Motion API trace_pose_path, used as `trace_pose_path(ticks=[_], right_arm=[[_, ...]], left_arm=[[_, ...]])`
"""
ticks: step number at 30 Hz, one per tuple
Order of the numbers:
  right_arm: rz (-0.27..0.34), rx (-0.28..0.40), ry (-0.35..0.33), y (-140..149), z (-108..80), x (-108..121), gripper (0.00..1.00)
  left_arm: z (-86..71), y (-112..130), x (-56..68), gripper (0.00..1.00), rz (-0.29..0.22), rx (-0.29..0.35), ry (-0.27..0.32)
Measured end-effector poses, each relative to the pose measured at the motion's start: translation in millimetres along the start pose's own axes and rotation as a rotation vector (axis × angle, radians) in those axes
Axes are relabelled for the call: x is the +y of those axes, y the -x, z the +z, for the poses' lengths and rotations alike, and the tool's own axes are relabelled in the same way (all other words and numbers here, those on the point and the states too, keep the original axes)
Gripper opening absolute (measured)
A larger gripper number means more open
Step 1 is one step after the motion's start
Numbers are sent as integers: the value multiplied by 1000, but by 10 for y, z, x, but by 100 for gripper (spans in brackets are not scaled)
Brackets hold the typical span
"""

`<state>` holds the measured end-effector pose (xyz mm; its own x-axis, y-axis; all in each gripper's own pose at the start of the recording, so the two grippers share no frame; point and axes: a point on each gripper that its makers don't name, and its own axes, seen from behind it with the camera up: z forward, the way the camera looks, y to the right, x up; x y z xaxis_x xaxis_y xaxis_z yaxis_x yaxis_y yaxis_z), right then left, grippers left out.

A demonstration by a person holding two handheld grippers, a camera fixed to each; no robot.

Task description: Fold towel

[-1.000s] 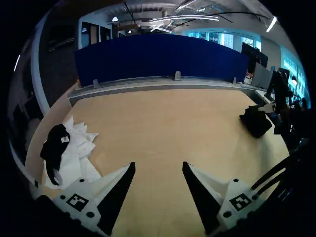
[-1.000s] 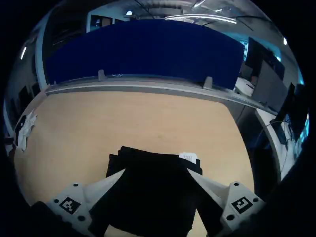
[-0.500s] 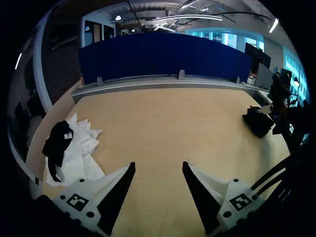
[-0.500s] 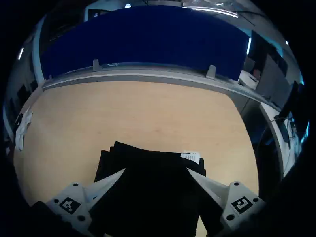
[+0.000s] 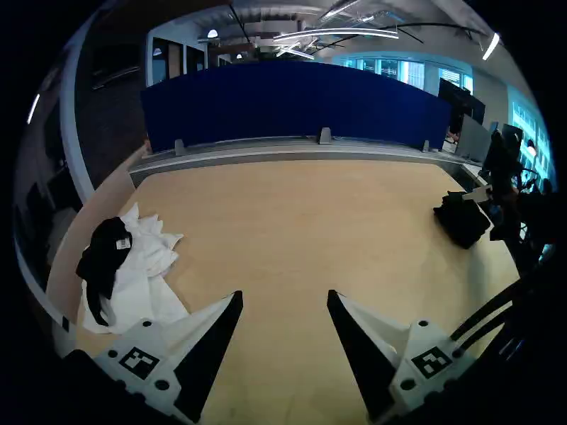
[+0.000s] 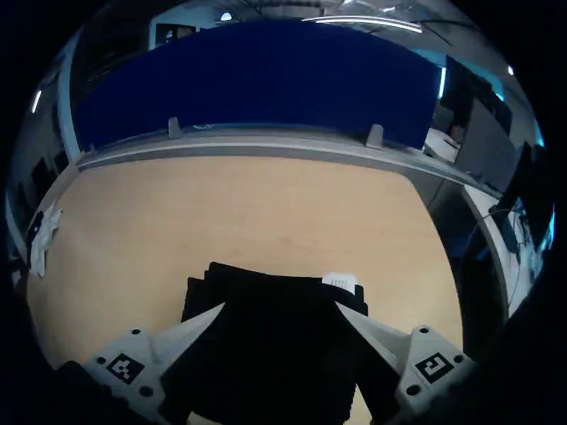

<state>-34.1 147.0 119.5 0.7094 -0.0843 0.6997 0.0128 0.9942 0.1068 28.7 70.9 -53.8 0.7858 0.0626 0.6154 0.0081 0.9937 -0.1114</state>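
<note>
A folded black towel (image 6: 273,340) with a white tag lies on the wooden table (image 6: 234,212), between the spread fingers of my right gripper (image 6: 280,306), which is open. The same dark stack (image 5: 462,218) appears far right in the left gripper view, with the right gripper (image 5: 483,193) at it. My left gripper (image 5: 283,294) hangs open above bare wood with nothing between its fingers. A crumpled pile of white towels (image 5: 142,273) with a black towel (image 5: 103,256) draped over it lies to its left.
A blue divider panel (image 5: 298,103) on a grey rail closes the table's far edge. A person (image 5: 528,219) stands at the right end by dark monitors. The towel pile (image 6: 42,237) lies at the far left edge in the right gripper view.
Both views shifted only slightly. The right gripper tilted down and back up over the black towel, which stayed between its fingers. The towel pile has not moved.
</note>
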Motion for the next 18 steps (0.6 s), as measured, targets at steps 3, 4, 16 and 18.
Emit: trace_pose_path(ticks=[3,4,16,18], right_arm=[[13,28,3,-54,-107,-6,100],[16,32,5,-56,-134,-4,100],[16,77,13,67,-592,-166,100],[17,86,14,114,-693,-217,100]], left_arm=[[-13,-10,-20,88,-7,4,1],[-17,-10,-26,88,-9,5,2],[-74,-47,-73,88,1,24,15],[-85,-64,-78,88,3,29,18]])
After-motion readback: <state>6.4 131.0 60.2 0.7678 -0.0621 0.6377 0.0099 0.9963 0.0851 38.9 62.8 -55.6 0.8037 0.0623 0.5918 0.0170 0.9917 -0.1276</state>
